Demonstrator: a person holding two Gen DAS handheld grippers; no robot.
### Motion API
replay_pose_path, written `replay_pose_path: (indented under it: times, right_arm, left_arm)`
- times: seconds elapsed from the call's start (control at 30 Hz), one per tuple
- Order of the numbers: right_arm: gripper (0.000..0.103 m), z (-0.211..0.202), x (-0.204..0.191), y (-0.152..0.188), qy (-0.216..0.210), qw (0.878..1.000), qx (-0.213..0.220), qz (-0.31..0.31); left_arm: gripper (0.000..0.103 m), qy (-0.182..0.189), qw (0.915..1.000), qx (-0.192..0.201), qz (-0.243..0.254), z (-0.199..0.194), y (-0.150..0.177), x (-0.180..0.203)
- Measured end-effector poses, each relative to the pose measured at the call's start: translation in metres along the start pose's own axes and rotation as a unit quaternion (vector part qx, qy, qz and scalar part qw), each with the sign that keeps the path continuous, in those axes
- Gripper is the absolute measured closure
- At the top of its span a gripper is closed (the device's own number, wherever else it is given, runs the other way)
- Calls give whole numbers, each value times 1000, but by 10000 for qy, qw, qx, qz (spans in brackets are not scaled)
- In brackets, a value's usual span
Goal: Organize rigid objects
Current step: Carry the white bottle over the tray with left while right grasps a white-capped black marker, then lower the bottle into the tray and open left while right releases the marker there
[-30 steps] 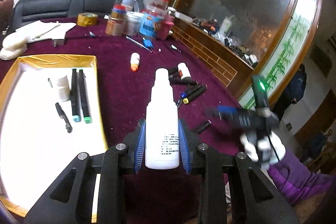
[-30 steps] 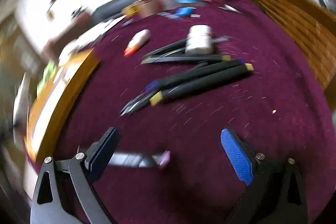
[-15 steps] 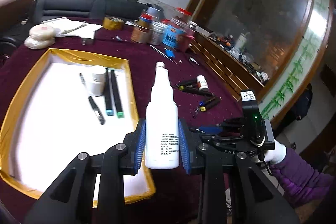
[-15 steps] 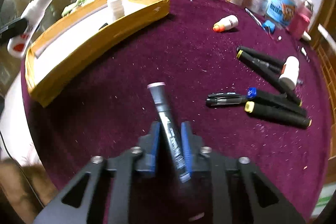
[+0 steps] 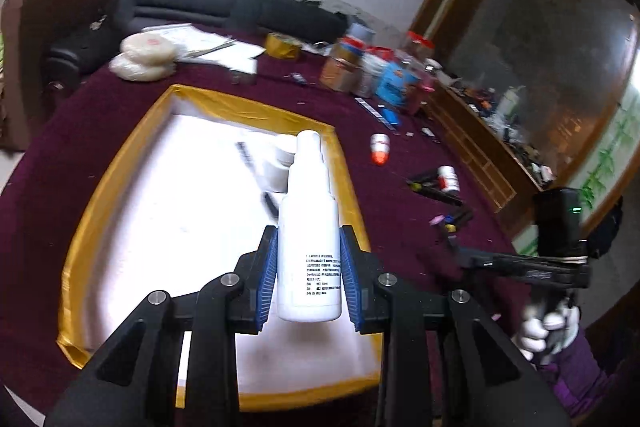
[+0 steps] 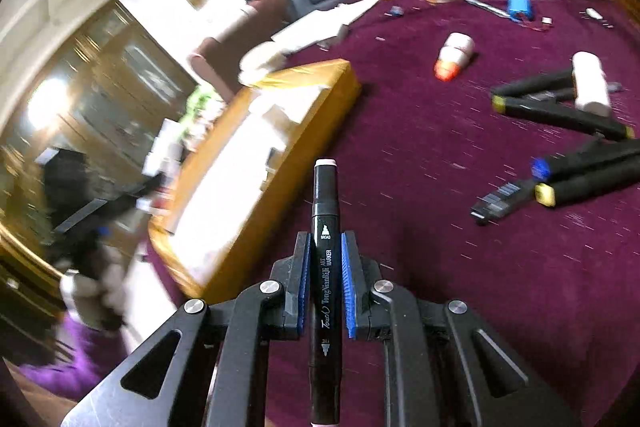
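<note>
A white plastic bottle (image 5: 309, 247) is clamped by the left gripper (image 5: 308, 269) above the gold-rimmed tray (image 5: 256, 109), and a black art marker (image 6: 326, 267) by the right gripper (image 6: 325, 279); several markers (image 6: 576, 183) and small bottles (image 6: 454, 57) remain on the maroon desk (image 6: 460, 247).

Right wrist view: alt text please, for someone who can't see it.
The right gripper has its blue-padded jaws shut on a black art marker with a pale cap, held lengthwise above a maroon tablecloth. A gold-rimmed tray with a white floor sits ahead to the left; loose black markers and two small white bottles lie to the right.
</note>
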State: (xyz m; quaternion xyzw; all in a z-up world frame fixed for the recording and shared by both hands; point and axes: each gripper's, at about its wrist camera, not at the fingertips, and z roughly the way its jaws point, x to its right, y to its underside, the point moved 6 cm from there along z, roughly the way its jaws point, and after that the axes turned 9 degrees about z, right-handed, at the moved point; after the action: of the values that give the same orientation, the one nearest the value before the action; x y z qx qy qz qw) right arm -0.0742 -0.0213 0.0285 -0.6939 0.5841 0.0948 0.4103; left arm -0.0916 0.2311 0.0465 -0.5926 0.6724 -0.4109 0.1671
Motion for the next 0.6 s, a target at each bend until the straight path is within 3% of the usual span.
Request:
replay_pose_path:
  times: [0.13, 0.3, 0.6]
  right_arm:
    - [90, 21, -32, -14, -491, 9987, -143, 71]
    - [90, 63, -64, -31, -597, 9974, -397, 60]
    - [90, 144, -78, -55, -90, 9973, -725, 40]
  left_arm:
    - [76, -197, 9995, -193, -148, 12, -6, -25]
    - [76, -266, 9985, -374, -312, 33, -17, -48]
    - [76, -382, 9961, -701, -367, 74, -26, -74]
